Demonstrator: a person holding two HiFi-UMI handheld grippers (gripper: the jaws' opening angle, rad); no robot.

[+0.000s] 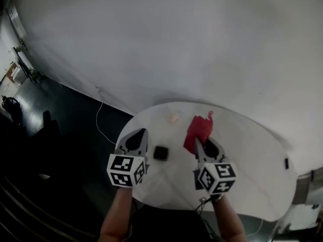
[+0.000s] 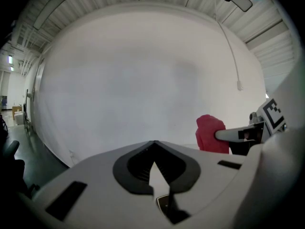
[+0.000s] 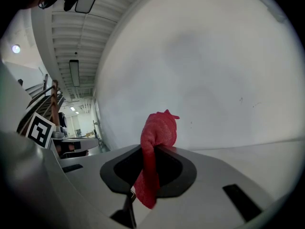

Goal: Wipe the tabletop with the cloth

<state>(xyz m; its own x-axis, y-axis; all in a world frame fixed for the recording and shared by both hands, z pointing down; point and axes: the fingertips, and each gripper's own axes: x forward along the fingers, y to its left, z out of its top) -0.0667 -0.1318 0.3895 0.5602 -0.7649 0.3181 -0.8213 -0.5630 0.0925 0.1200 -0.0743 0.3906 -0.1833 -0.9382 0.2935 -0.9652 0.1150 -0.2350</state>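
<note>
A red cloth (image 1: 198,130) is bunched in my right gripper (image 1: 197,143), whose jaws are shut on it above the white round tabletop (image 1: 242,155). In the right gripper view the cloth (image 3: 159,130) sticks up past the jaw tips and one end hangs down between the jaws of that gripper (image 3: 153,149). My left gripper (image 1: 143,132) hovers over the table's left edge, shut with nothing in it. Its own view shows its tips (image 2: 153,142) meeting. The cloth (image 2: 209,133) shows there to the right, at the tip of the right gripper (image 2: 228,135).
A small black square object (image 1: 161,153) lies on the table between the two grippers. A small pale lump (image 1: 173,118) lies near the far edge. A white cable (image 1: 99,120) runs over the dark floor to the left, in front of a white wall.
</note>
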